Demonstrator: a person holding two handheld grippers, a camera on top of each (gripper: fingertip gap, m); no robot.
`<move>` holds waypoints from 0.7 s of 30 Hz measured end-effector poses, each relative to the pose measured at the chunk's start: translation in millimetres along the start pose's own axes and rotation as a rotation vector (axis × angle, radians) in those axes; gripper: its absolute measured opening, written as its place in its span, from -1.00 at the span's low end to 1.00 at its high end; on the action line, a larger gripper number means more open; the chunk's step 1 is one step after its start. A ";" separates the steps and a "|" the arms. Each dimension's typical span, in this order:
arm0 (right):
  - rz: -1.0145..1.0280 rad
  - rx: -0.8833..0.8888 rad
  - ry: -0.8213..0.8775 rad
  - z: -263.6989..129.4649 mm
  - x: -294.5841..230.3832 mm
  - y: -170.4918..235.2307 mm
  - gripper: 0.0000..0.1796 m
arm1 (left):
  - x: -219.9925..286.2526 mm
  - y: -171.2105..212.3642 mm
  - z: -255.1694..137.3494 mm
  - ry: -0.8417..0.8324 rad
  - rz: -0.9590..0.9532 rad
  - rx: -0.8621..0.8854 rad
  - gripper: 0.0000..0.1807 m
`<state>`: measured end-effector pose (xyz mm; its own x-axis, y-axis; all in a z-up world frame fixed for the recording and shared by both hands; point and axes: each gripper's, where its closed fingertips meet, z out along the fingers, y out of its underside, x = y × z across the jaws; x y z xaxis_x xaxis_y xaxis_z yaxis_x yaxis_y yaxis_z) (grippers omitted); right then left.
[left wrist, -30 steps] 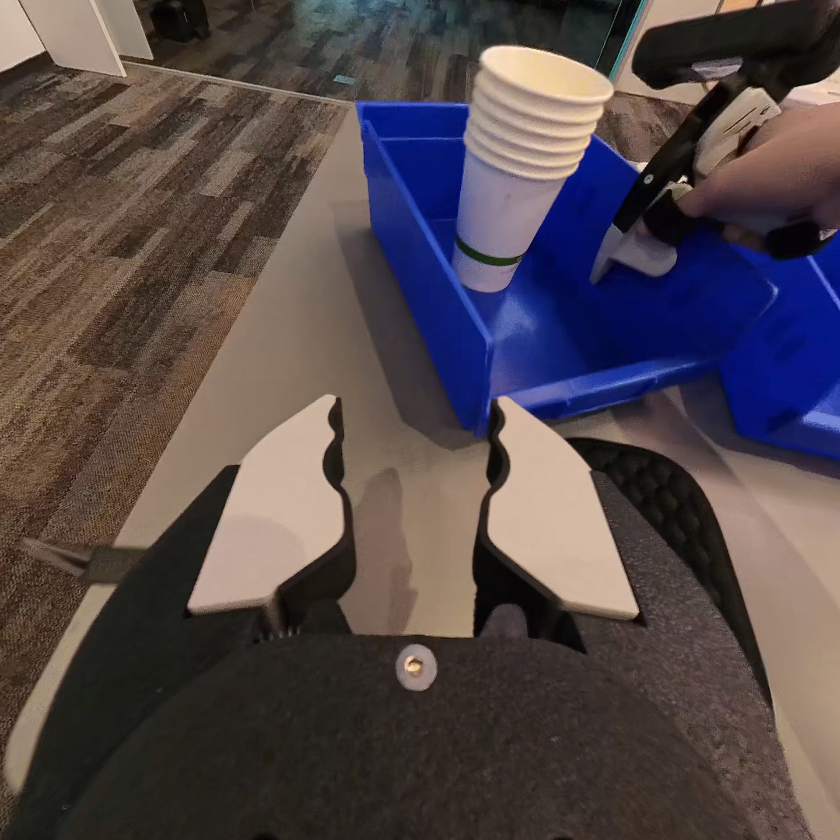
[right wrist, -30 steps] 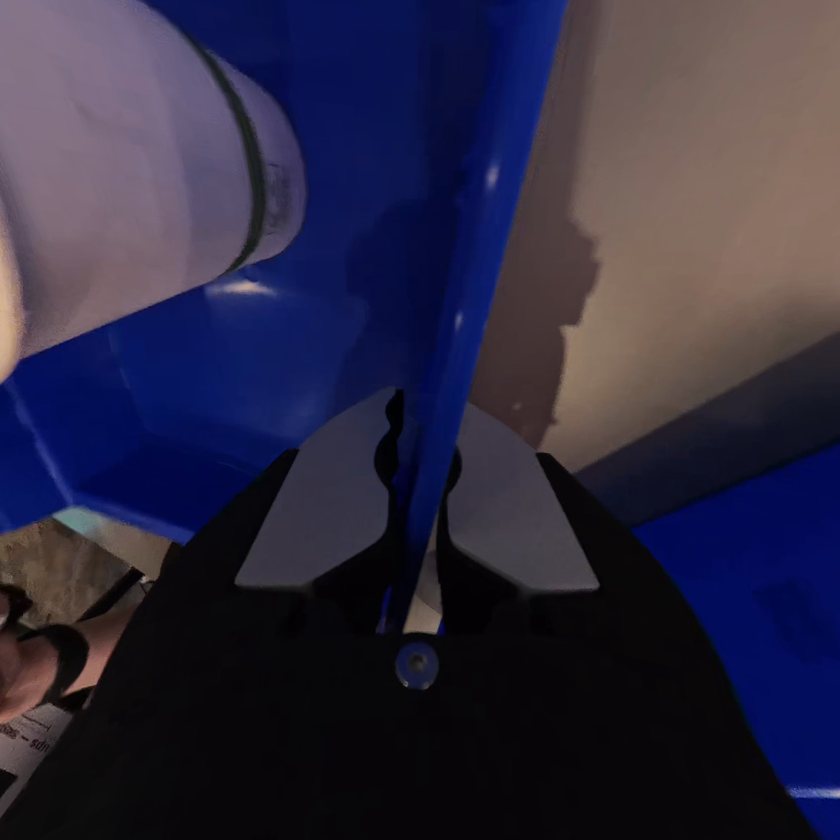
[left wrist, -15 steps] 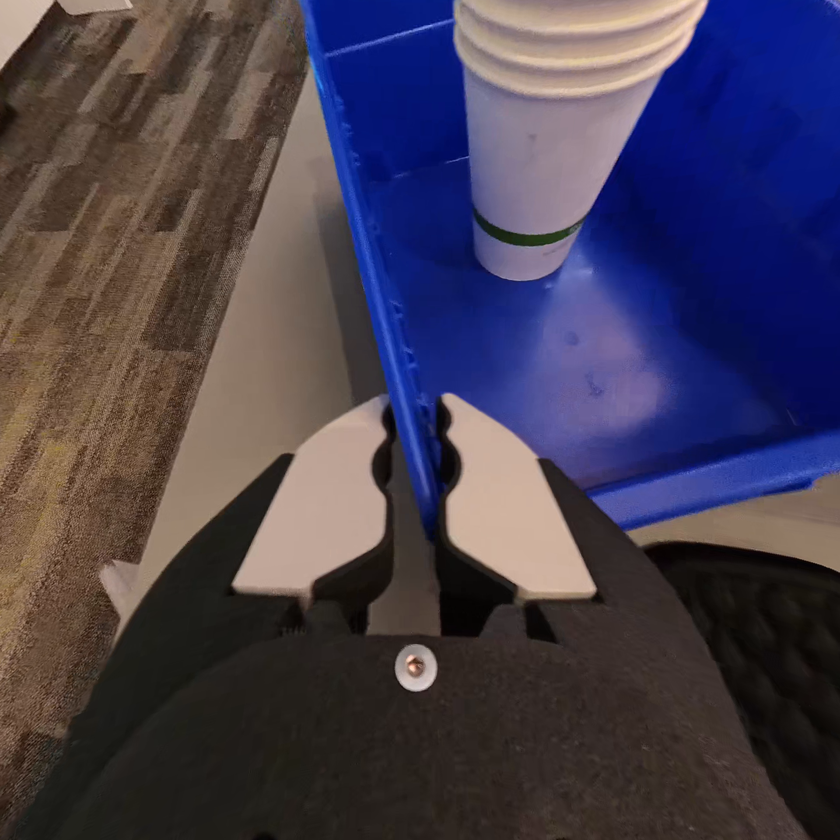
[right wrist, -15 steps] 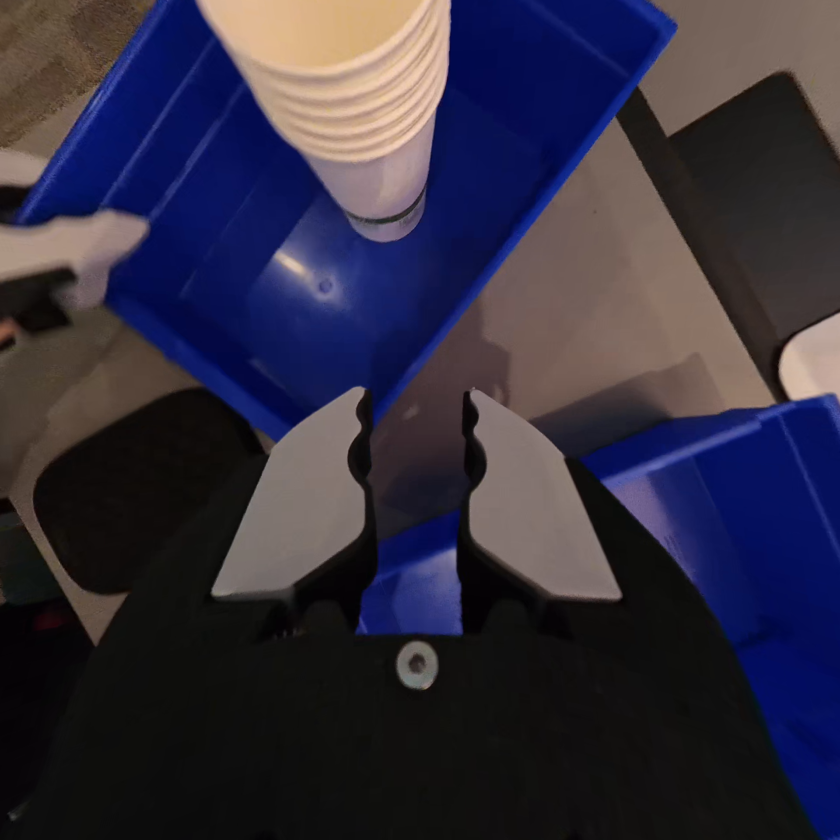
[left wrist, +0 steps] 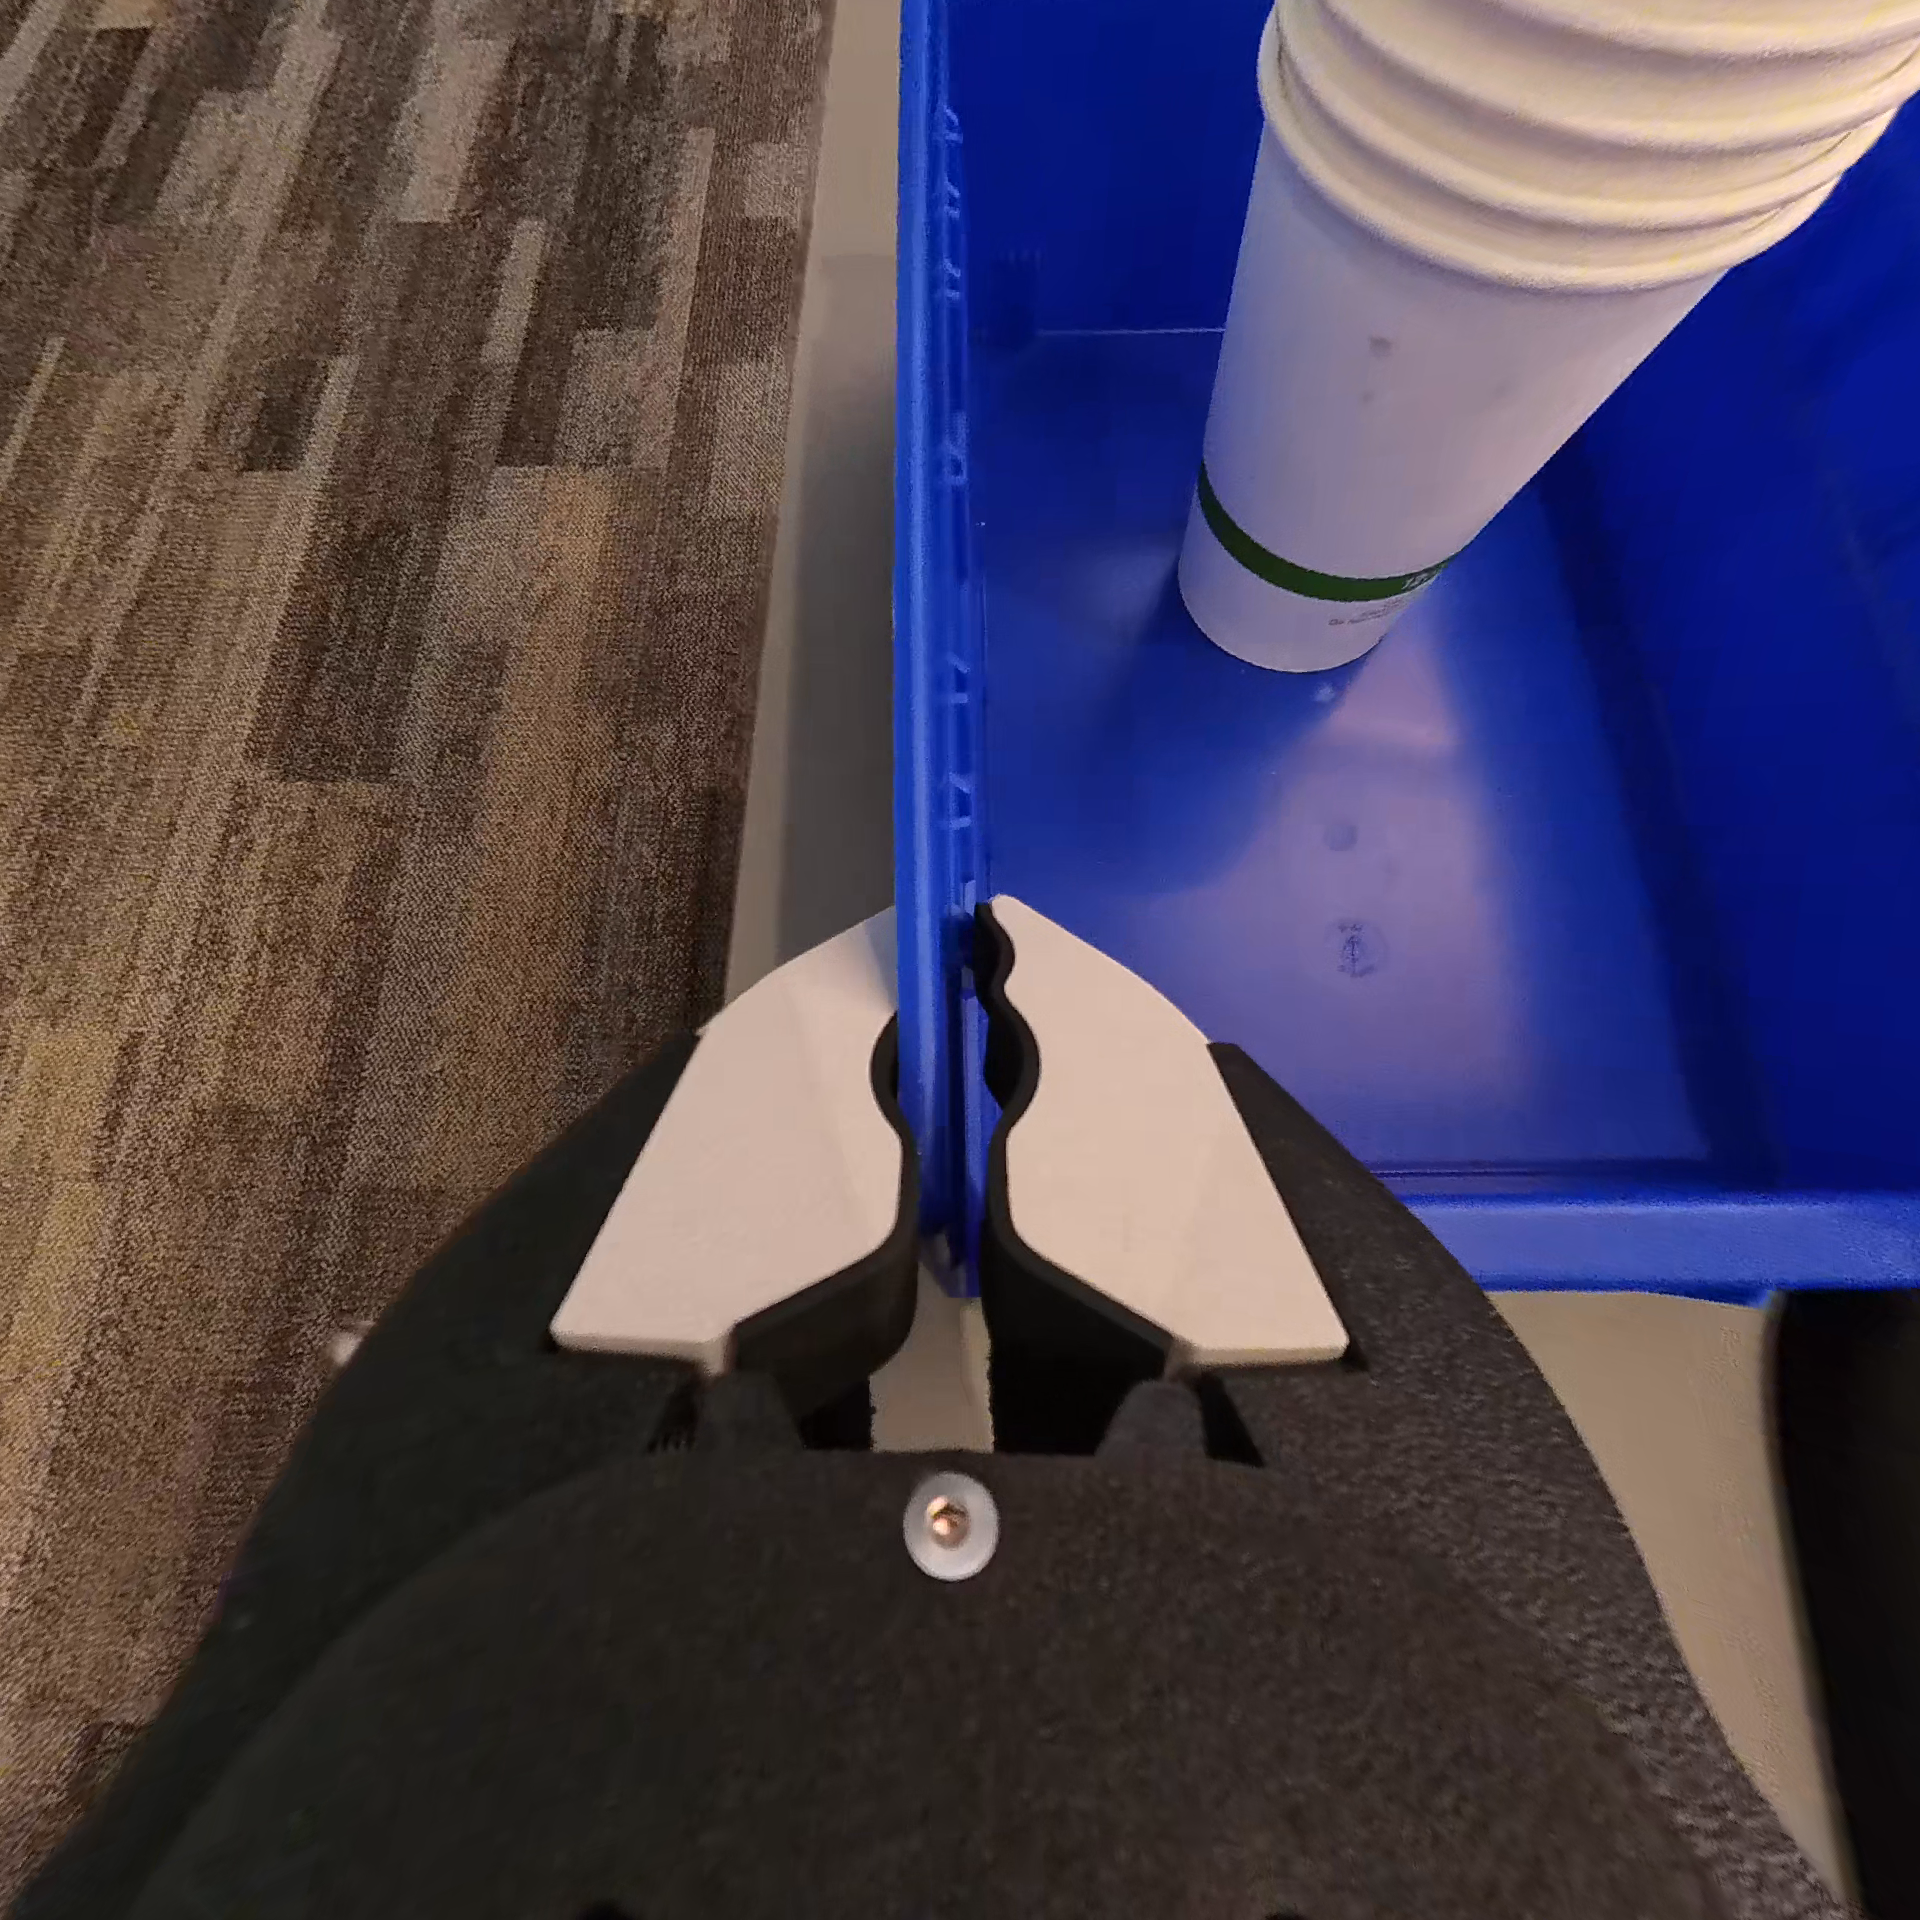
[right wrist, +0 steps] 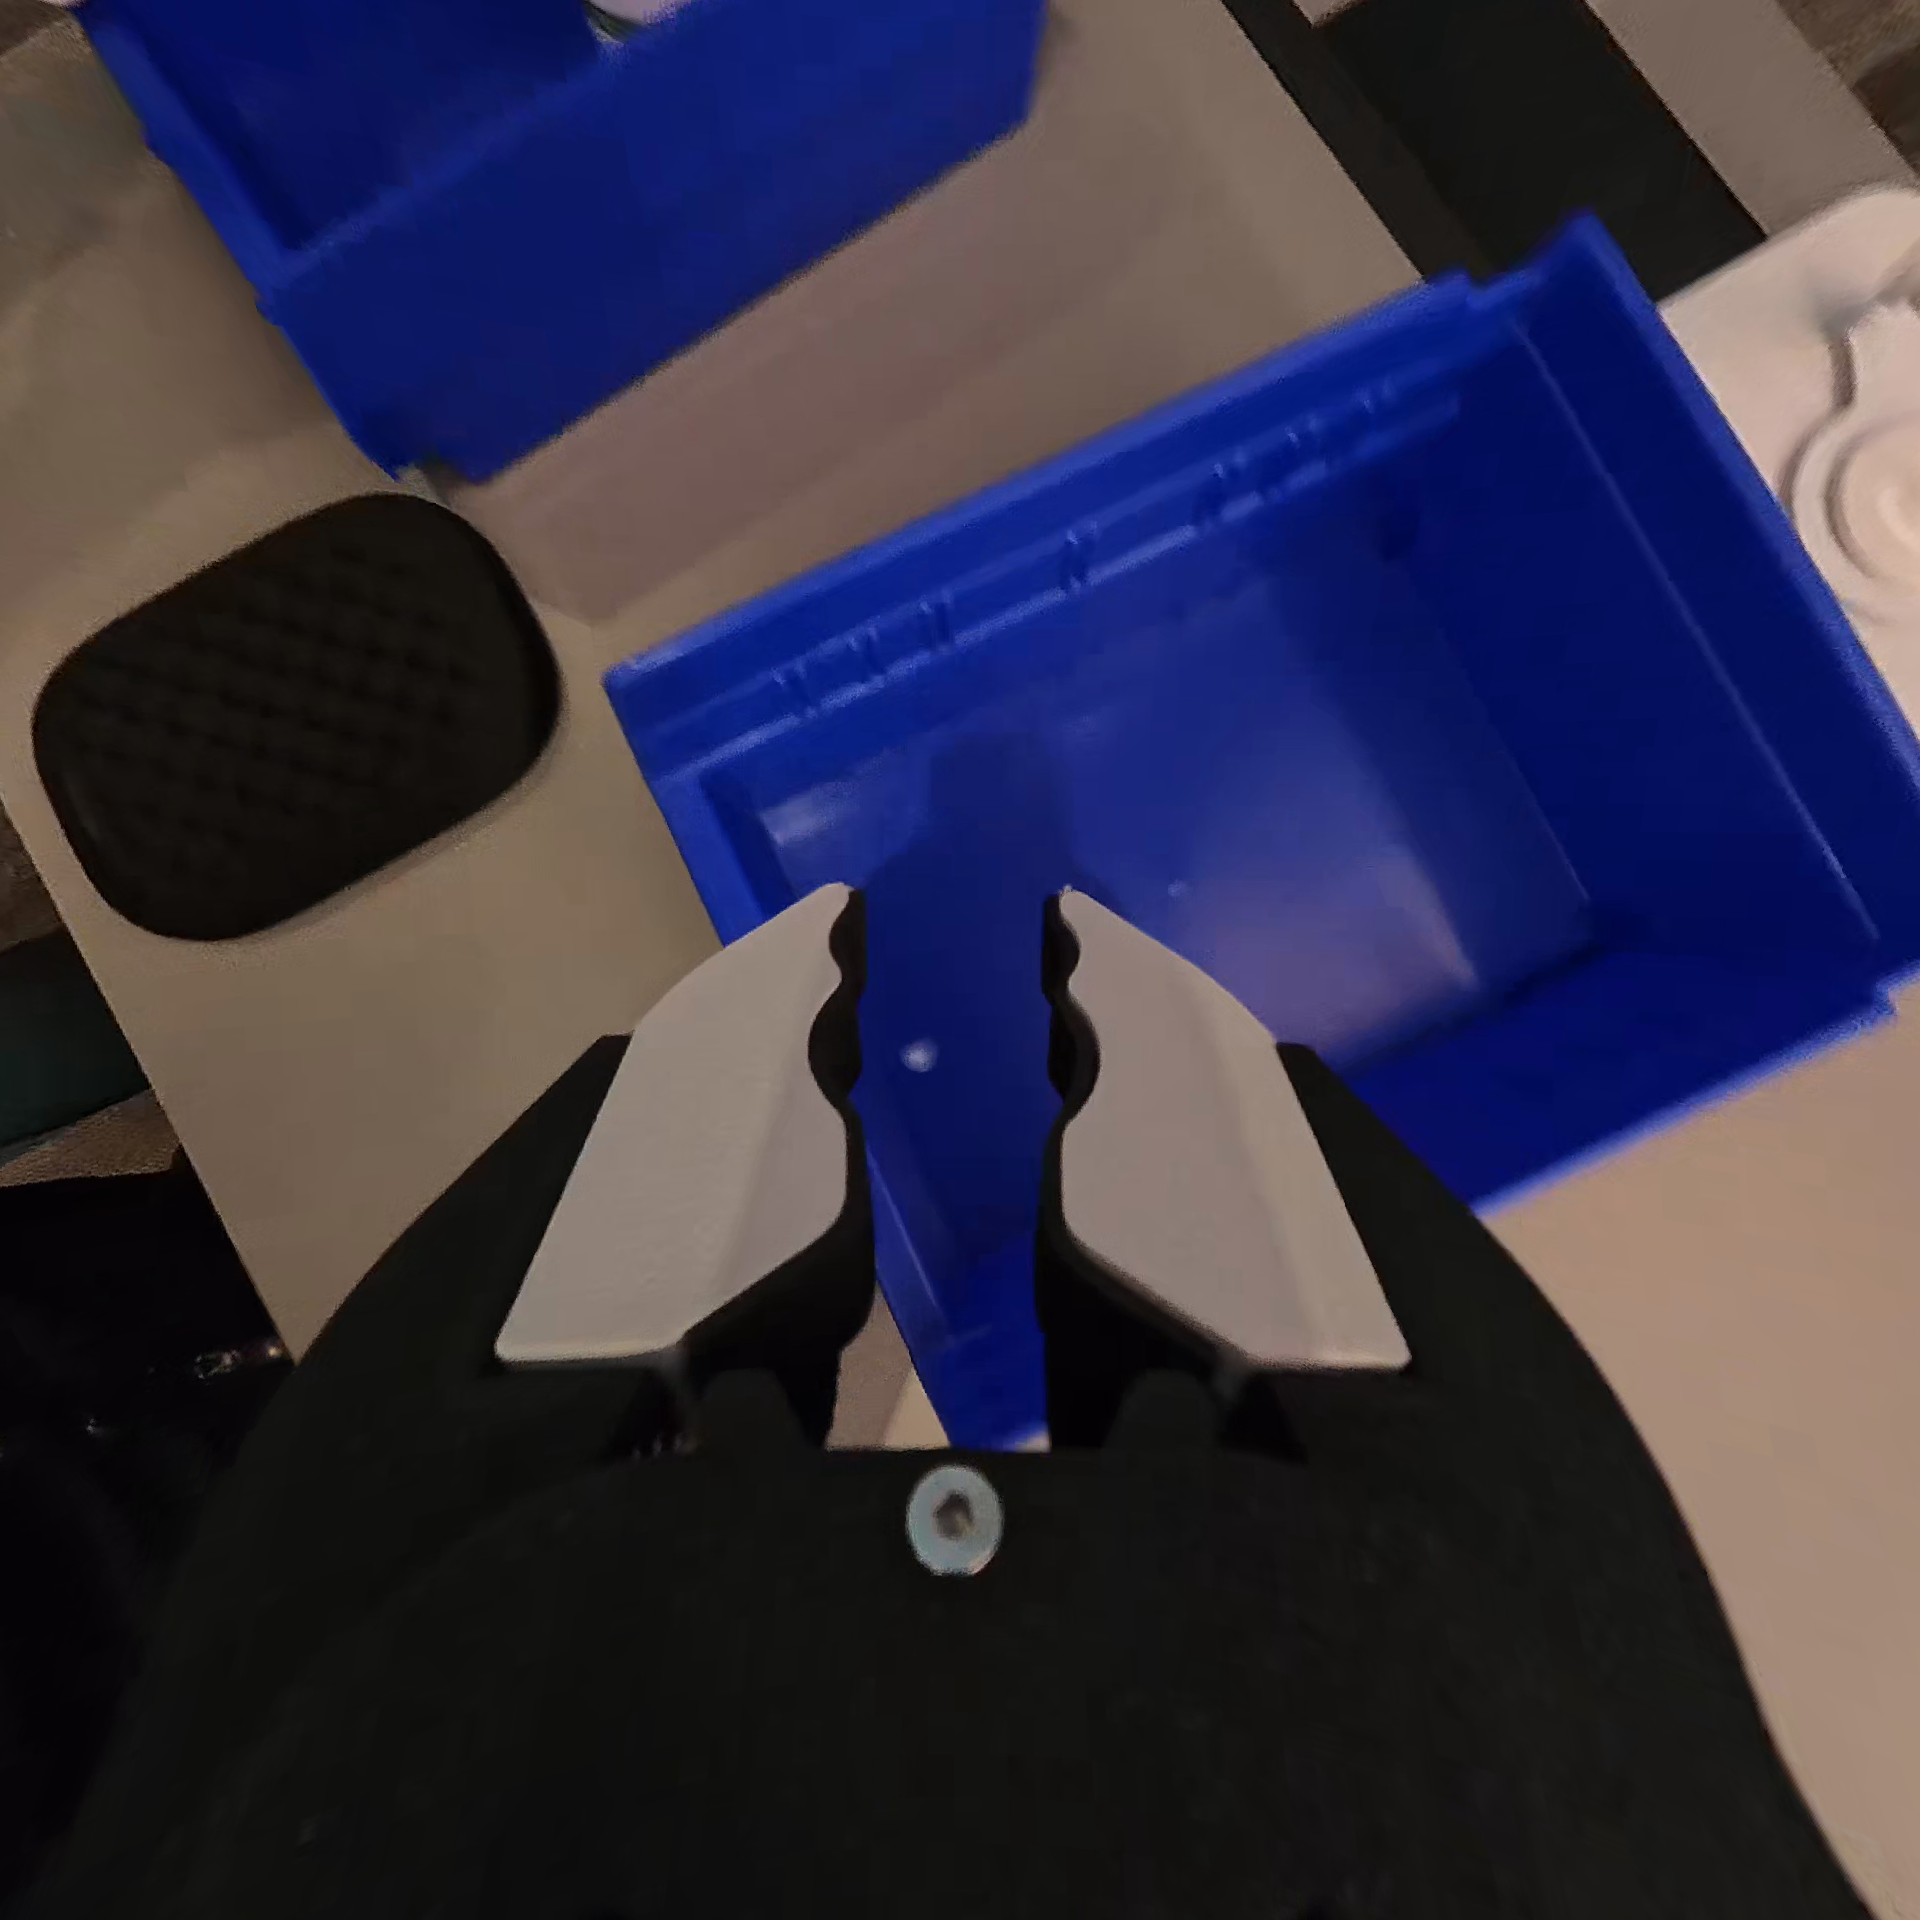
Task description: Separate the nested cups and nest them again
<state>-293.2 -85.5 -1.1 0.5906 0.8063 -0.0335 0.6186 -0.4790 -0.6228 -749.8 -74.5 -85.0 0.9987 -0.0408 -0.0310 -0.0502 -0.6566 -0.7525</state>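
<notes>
A stack of several nested white paper cups (left wrist: 1382, 364) with a green band near the base stands tilted inside a blue bin (left wrist: 1351, 935). My left gripper (left wrist: 940, 925) is shut on that bin's left side wall (left wrist: 930, 520) near its front corner, one pad outside and one inside. My right gripper (right wrist: 951, 899) is open and holds nothing. It hovers over the near-left corner of a second, empty blue bin (right wrist: 1621, 582). The first bin (right wrist: 582, 239) shows at the top of the right wrist view, where the cups are out of sight.
A black textured pad (right wrist: 281, 717) lies on the beige table (right wrist: 831, 436) left of the empty bin; it also shows in the left wrist view (left wrist: 1849, 1558). A white moulded object (right wrist: 1829, 457) sits at the right edge. Patterned carpet (left wrist: 364, 623) lies beyond the table's left edge.
My left gripper moved forward from the table and closed on the cup bin's side wall. My right gripper let go of that bin's wall, opened, and swung away over the empty bin.
</notes>
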 end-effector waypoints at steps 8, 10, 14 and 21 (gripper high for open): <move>0.222 0.055 0.083 -31.6 56.9 55.2 -0.63 | -21.7 2.4 -0.8 0.020 -0.008 0.003 -0.93; 0.273 0.050 0.142 -37.2 71.8 66.4 -0.56 | -23.9 2.5 -0.8 0.011 -0.010 0.003 -0.93; 0.346 -0.040 0.265 -39.0 92.6 92.6 -0.34 | -26.6 3.0 -1.6 0.006 -0.025 0.006 -0.93; 0.475 -0.051 0.234 -13.6 94.8 96.3 -0.22 | -39.7 -4.2 -8.9 -0.136 0.030 0.072 -0.71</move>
<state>-170.6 -59.9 -53.5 0.9082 0.4000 -0.1234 0.2758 -0.7935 -0.5425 -789.3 -76.8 -74.8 0.9892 0.0460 -0.1394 -0.0841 -0.6005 -0.7952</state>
